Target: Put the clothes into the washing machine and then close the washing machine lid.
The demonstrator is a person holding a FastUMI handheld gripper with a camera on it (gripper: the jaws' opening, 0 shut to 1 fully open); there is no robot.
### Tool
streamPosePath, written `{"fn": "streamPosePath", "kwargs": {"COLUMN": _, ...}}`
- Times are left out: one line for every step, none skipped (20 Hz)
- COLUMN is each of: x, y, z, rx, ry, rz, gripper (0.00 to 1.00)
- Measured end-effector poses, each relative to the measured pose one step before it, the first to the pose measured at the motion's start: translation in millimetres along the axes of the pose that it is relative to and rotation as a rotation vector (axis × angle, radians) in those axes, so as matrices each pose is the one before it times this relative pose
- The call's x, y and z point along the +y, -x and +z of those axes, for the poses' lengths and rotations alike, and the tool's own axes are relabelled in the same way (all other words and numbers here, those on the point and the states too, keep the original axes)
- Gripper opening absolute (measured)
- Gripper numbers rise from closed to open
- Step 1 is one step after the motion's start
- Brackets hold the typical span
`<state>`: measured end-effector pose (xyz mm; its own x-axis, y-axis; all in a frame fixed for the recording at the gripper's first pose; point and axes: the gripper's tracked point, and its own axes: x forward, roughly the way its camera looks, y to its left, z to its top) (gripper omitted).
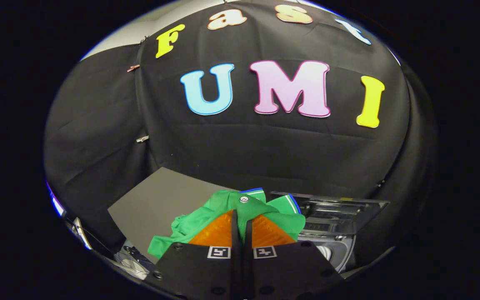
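A green garment (206, 214) with white and blue trim and a small snap button hangs bunched around my fingers, lifted above the grey table (161, 200). My gripper (241, 216) is shut on a fold of the garment, the two fingers pressed close with green cloth between them. Beyond and to the right of the fingers stands the washing machine (340, 246), its clear lid (344, 214) raised open. The drum opening is mostly hidden behind the garment and the fingers.
The black cloth wall rises close behind the table and the machine. Past the table's left edge, some cables and pale items (133, 260) lie lower down.
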<state>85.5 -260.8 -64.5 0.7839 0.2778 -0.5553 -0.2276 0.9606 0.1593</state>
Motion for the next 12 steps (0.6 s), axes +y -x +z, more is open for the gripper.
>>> {"fn": "streamPosePath", "kwargs": {"x": -14.83, "y": 3.39, "z": 1.02, "rx": -0.01172, "ry": 0.00402, "rz": 0.00106, "gripper": 0.05}}
{"fn": "streamPosePath", "kwargs": {"x": -13.17, "y": 3.80, "z": 0.46, "rx": -0.01002, "ry": -0.00056, "rz": 0.00209, "gripper": 0.05}}
{"fn": "streamPosePath", "kwargs": {"x": -10.89, "y": 2.98, "z": 1.78, "rx": -0.01455, "ry": -0.00924, "rz": 0.01282, "gripper": 0.05}}
{"fn": "streamPosePath", "kwargs": {"x": -10.16, "y": 1.79, "z": 1.11, "rx": -0.01243, "ry": -0.00506, "rz": 0.00958, "gripper": 0.05}}
{"fn": "streamPosePath", "kwargs": {"x": -12.77, "y": 1.44, "z": -1.74, "rx": -0.00444, "ry": 0.00840, "rz": 0.00077, "gripper": 0.05}}
{"fn": "streamPosePath", "kwargs": {"x": -11.23, "y": 0.52, "z": -2.46, "rx": 0.00108, "ry": 0.00830, "rz": 0.00514, "gripper": 0.05}}
{"fn": "streamPosePath", "kwargs": {"x": -6.20, "y": -4.61, "z": -3.91, "rx": 0.00510, "ry": -0.00086, "rz": 0.01479, "gripper": 0.05}}
{"fn": "streamPosePath", "kwargs": {"x": -8.23, "y": -1.26, "z": -5.40, "rx": 0.00560, "ry": -0.00082, "rz": 0.01111, "gripper": 0.05}}
{"fn": "streamPosePath", "kwargs": {"x": -8.14, "y": -1.53, "z": -7.03, "rx": 0.01533, "ry": 0.00512, "rz": 0.00240, "gripper": 0.05}}
{"fn": "streamPosePath", "kwargs": {"x": -8.68, "y": -1.58, "z": -8.53, "rx": 0.02321, "ry": 0.01017, "rz": -0.00027, "gripper": 0.05}}
{"fn": "streamPosePath", "kwargs": {"x": -7.66, "y": -1.00, "z": -6.56, "rx": 0.01503, "ry": 0.01043, "rz": -0.00010, "gripper": 0.05}}
{"fn": "streamPosePath", "kwargs": {"x": -7.57, "y": -0.21, "z": -3.81, "rx": 0.00266, "ry": 0.00952, "rz": -0.00011, "gripper": 0.05}}
